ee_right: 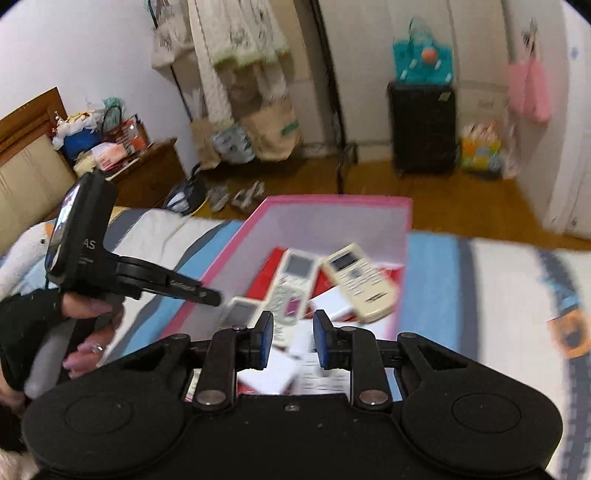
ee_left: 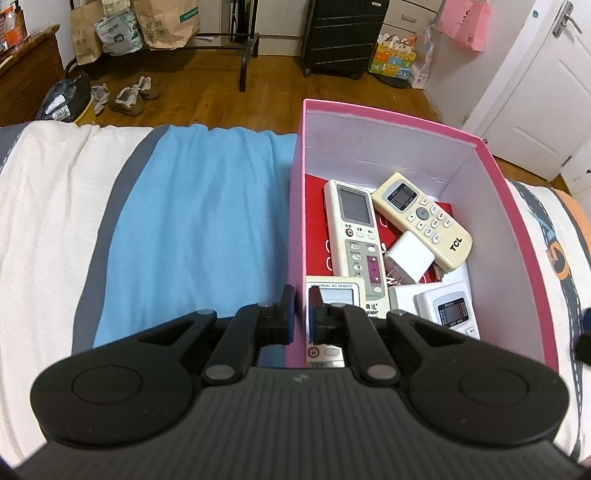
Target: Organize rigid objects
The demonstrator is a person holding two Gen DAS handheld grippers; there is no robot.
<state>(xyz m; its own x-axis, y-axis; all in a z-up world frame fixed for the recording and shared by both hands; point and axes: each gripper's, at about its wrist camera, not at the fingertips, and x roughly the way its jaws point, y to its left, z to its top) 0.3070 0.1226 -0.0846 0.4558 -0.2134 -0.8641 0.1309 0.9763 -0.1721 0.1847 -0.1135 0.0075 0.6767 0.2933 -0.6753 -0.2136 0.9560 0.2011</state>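
A pink box with white inner walls stands on the bed. Inside it lie a long white remote, a cream TCL remote, a white charger plug, a universal A/C remote and a small white remote, all on a red card. My left gripper is shut on the box's left wall, one finger outside and one inside. My right gripper hovers above the near end of the box, its jaws apart with nothing between them. The right wrist view is blurred.
The box rests beside a blue blanket on a white and grey bed cover. A gloved hand holds the left tool at the left of the right wrist view. Beyond the bed are wooden floor, shoes, a black suitcase and a white door.
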